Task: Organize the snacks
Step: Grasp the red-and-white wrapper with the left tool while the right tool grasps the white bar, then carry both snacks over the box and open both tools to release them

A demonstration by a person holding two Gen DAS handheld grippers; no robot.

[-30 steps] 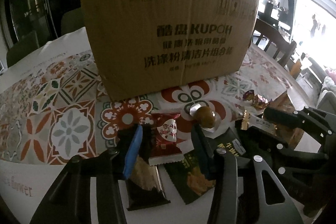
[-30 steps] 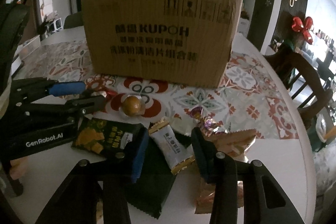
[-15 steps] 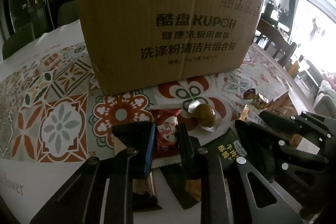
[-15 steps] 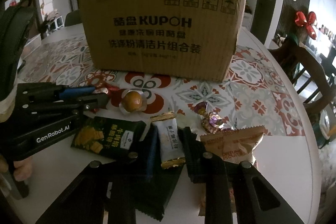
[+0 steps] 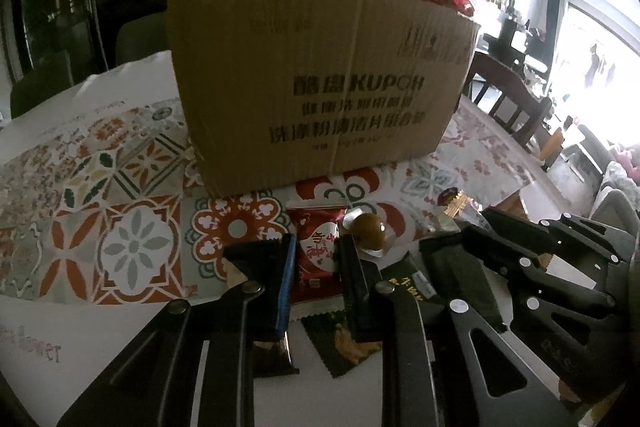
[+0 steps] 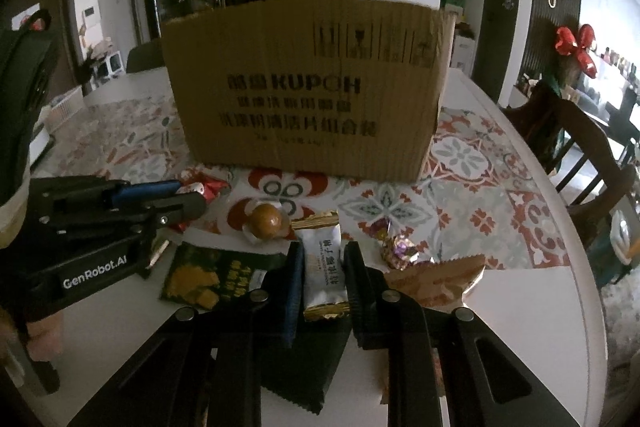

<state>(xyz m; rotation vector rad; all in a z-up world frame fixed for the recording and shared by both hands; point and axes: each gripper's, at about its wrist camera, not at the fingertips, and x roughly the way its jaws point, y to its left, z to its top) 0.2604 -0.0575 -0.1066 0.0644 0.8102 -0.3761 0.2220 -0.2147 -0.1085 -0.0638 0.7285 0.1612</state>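
My left gripper (image 5: 318, 259) is shut on a red snack packet (image 5: 318, 247) and holds it just above the table, in front of the brown cardboard box (image 5: 320, 87). My right gripper (image 6: 323, 267) is shut on a white candy packet with gold ends (image 6: 323, 265), also lifted a little. The box (image 6: 308, 87) stands behind both. A round brown candy in clear wrap (image 6: 267, 221) lies between the two grippers; it also shows in the left wrist view (image 5: 371, 229).
On the table lie a dark green snack pack (image 6: 204, 273), a purple foil candy (image 6: 402, 249), a tan packet (image 6: 440, 277) and a dark bar (image 5: 272, 351). The patterned tablecloth (image 5: 120, 211) covers the table. A wooden chair (image 6: 580, 155) stands at the right edge.
Both grippers closed from open onto their packets: left on the red one, right on the white one. Both have since risen slightly with them.
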